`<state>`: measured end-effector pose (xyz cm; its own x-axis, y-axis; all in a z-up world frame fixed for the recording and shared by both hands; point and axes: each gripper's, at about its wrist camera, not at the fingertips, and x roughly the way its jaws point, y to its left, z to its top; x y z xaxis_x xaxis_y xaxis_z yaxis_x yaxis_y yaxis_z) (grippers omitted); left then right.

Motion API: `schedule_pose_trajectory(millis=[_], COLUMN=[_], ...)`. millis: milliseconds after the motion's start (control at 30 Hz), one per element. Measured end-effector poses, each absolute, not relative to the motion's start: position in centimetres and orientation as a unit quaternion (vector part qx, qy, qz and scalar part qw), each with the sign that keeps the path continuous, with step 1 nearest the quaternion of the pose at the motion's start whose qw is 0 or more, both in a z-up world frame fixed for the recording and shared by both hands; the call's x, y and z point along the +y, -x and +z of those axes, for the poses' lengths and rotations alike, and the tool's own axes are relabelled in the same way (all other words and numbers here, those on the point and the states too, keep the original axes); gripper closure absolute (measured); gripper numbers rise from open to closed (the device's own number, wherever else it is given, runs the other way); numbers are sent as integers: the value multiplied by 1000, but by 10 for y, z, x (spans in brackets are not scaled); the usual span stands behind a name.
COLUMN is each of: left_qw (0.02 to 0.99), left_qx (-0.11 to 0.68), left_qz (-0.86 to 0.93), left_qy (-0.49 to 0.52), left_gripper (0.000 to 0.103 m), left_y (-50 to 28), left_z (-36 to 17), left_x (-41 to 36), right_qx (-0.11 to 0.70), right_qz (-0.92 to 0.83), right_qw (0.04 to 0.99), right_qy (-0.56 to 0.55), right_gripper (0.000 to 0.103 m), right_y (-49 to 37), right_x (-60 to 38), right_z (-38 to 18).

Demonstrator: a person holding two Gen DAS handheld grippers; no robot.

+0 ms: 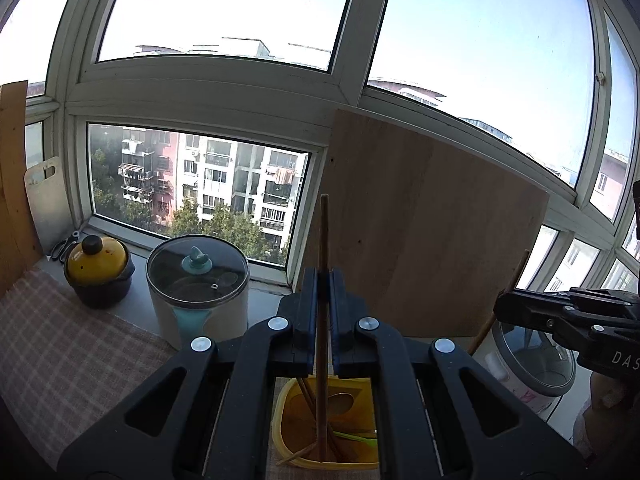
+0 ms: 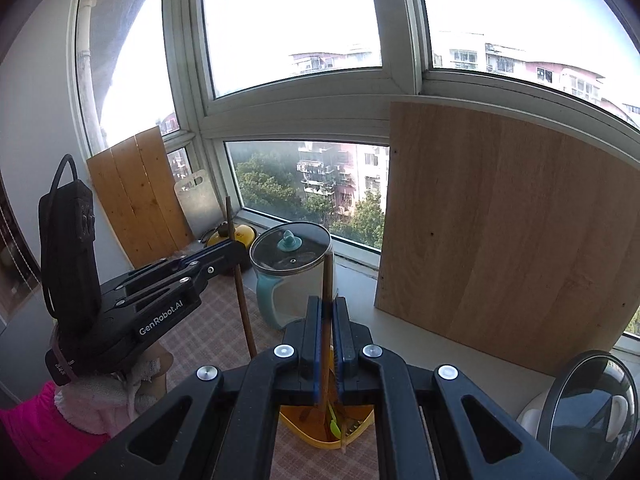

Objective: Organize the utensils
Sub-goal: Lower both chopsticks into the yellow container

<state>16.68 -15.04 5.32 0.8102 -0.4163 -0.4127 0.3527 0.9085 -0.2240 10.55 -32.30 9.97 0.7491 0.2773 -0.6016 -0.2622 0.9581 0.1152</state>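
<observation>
Left wrist view: the left gripper (image 1: 323, 280) was clamped on a dark chopstick (image 1: 322, 240), which stood nearly upright between its pads.
Dark chopstick, lower end: it reached down into the yellow holder (image 1: 286, 436), which stood on the checked cloth (image 1: 60, 340) directly below the gripper.
Yellow holder, contents: more chopsticks (image 1: 308, 396) leaned inside it, with a green utensil (image 1: 356, 437) and a spoon (image 1: 340, 400).
Right wrist view: the right gripper (image 2: 327, 312) was clamped on a lighter chopstick (image 2: 327, 276), also held nearly upright, with the same holder (image 2: 360, 428) under its jaws.
Grippers, relation: they were apart, each with its own stick, the left one (image 2: 230, 250) seen to the left of the right one.
Person: a pink sleeve (image 2: 36, 432) and a white glove (image 2: 104, 396) showed behind the left tool.
Worktop, back edge: a glass-lidded pot (image 1: 198, 280) stood just behind the holder, a yellow-lidded dark pot (image 1: 98, 272) beside it toward the back left corner.
Window sill: a large wooden board (image 1: 432, 232) leaned against the frame to the right, a pale cutting board (image 1: 48, 200) at the left.
Right edge: a white pot with a glass lid (image 2: 588, 404) propped on it.
</observation>
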Motion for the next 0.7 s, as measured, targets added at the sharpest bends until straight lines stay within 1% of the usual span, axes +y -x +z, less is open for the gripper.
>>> schedule_pose_trajectory(millis=[367,700], left_qw=[948,943], left_qx=[252,267], left_qz=[-187,-197], left_qy=[54,37], left_gripper=[100,100], left_y=[-196,-194], left_z=[29,17], left_x=[-153,-157], right_qx=[347,367], right_qz=[130,123], right_qw=[929,922], right_qy=[-27,-34], right_gripper=[101,101], right_y=[-124,-137], right_x=[-339,-344], right_z=[78,62])
